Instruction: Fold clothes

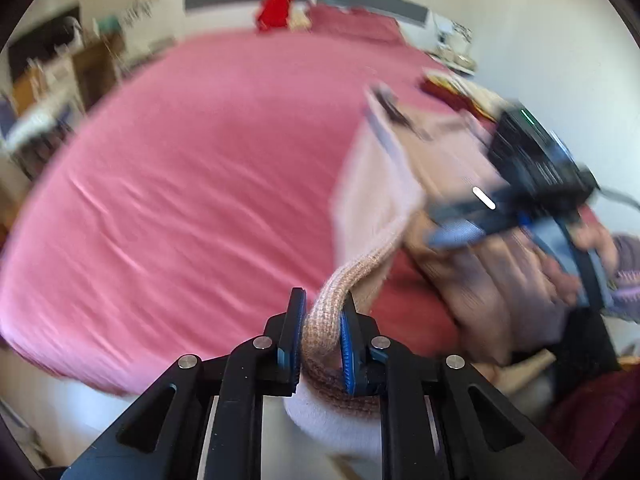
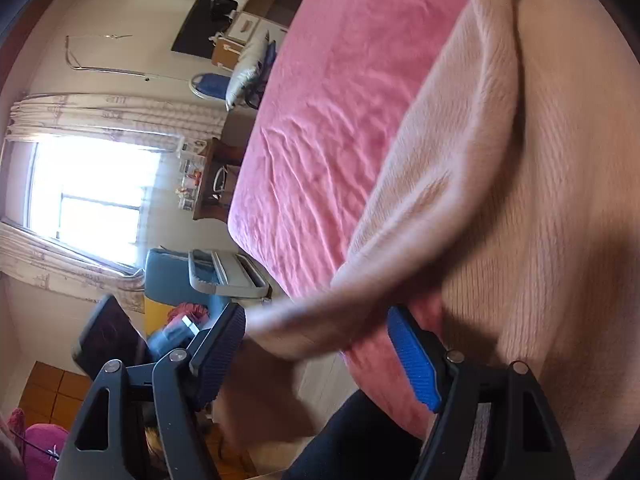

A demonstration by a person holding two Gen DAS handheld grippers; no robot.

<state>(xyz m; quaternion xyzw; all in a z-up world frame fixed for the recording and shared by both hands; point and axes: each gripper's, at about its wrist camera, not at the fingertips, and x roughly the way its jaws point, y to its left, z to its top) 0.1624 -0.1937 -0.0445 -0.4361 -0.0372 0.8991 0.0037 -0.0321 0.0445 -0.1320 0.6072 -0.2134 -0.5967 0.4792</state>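
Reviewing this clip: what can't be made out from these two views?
- Left wrist view: the right gripper is smeared by motion blur, so its finger gap is unreadable.
- Left wrist view: the left gripper clamps the ribbed edge of the sweater; the garment's full shape is blurred.
- Right wrist view: the sweater runs off the right edge and hides part of the bed.
- Right wrist view: the right gripper stands open, and a blurred fold crosses the gap; contact is unclear.

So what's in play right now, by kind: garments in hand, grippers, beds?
Knit garments: 1, the beige sweater, ribbed edge clamped in the left gripper
Grippers: 2, the left one and the right gripper, jaws open around a fold of the sweater
Beds: 1, pink bed
Total: 4
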